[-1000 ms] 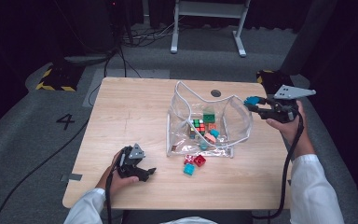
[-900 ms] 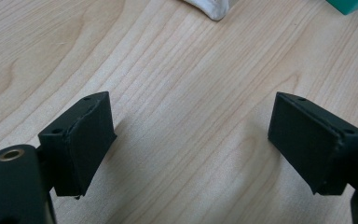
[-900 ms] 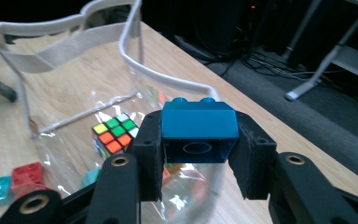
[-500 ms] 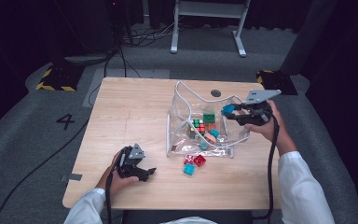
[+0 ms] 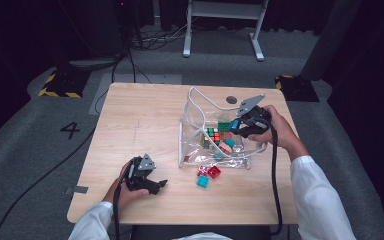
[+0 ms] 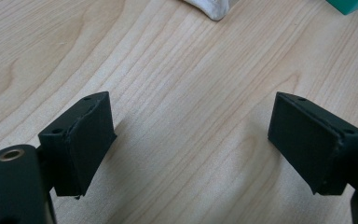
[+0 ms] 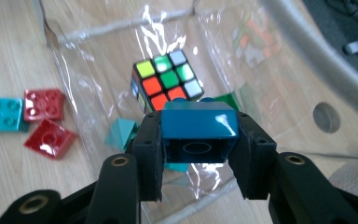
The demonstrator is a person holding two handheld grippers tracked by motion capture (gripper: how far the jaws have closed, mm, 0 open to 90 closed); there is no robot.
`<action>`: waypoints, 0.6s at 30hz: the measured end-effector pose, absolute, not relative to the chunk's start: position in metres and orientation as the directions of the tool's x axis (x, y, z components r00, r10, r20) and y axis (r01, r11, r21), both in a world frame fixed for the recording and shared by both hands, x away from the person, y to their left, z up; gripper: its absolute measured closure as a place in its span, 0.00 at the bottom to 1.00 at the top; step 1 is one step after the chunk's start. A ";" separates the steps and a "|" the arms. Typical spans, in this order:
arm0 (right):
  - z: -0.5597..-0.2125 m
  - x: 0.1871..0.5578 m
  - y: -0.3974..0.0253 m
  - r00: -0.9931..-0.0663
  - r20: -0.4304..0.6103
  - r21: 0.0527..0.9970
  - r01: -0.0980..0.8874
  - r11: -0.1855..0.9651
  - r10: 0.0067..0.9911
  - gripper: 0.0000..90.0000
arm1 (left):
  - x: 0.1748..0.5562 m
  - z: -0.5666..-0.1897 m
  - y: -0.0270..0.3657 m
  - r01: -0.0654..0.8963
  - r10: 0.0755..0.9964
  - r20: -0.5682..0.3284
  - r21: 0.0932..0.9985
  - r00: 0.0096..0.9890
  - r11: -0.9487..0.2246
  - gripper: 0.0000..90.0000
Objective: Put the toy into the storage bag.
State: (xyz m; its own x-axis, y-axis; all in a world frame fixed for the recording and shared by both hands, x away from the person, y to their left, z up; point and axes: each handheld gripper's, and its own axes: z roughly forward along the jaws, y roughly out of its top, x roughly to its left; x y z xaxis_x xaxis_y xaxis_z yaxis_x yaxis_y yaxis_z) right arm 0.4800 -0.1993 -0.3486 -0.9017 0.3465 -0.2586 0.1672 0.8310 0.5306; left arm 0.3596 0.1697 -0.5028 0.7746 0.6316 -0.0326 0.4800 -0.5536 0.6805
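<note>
On the table, right of centre, stands a clear plastic bag with a white tube rim, its mouth open upward. The right gripper hangs over that mouth, clamped on a blue brick; in the right gripper view the brick sits square between the two black jaws, hollow underside facing the camera, glossy hard plastic. Directly beyond it, inside the bag, lies a puzzle cube with green, orange, white and yellow stickers, tilted on a corner. A green brick peeks out just beside the cube. A teal wedge lies lower in the bag, near the left jaw. The bag film is crinkled and shiny, with glare streaks.

Outside the bag, on bare wood, two red bricks lie touching, studded tops up, with a teal brick against them. In the high view these three sit just in front of the bag, between the two grippers.

The left gripper rests low near the front edge, well apart from the bag. Its jaws stand wide apart with nothing between them, only pale grained wood. Pads are matte black, blocky, edges slightly frayed.
</note>
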 end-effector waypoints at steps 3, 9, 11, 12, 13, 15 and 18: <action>-0.352 0.482 -0.200 -0.905 -0.252 0.508 0.177 0.843 0.342 0.65 | 0.360 -0.503 0.170 0.480 0.632 -0.033 0.680 0.775 -0.553 0.16; -0.359 0.487 -0.212 -0.908 -0.245 0.400 0.224 0.889 0.339 0.65 | 0.360 -0.503 0.170 0.480 0.632 -0.033 0.680 0.775 -0.554 0.16; -0.361 0.487 -0.217 -0.910 -0.244 0.345 0.243 0.907 0.336 0.65 | 0.360 -0.503 0.170 0.480 0.631 -0.034 0.680 0.775 -0.553 0.16; -0.361 0.487 -0.219 -0.907 -0.250 0.330 0.249 0.911 0.339 0.65 | 0.360 -0.503 0.170 0.480 0.631 -0.033 0.680 0.775 -0.554 0.16; -0.361 0.487 -0.221 -0.905 -0.249 0.324 0.258 0.910 0.345 0.65 | 0.360 -0.503 0.170 0.479 0.630 -0.031 0.679 0.776 -0.556 0.16; -0.360 0.488 -0.227 -0.902 -0.245 0.321 0.270 0.908 0.355 0.65 | 0.360 -0.503 0.170 0.479 0.630 -0.031 0.679 0.776 -0.556 0.16; -0.359 0.489 -0.232 -0.897 -0.251 0.288 0.290 0.913 0.364 0.65 | 0.360 -0.503 0.170 0.479 0.630 -0.031 0.679 0.776 -0.557 0.16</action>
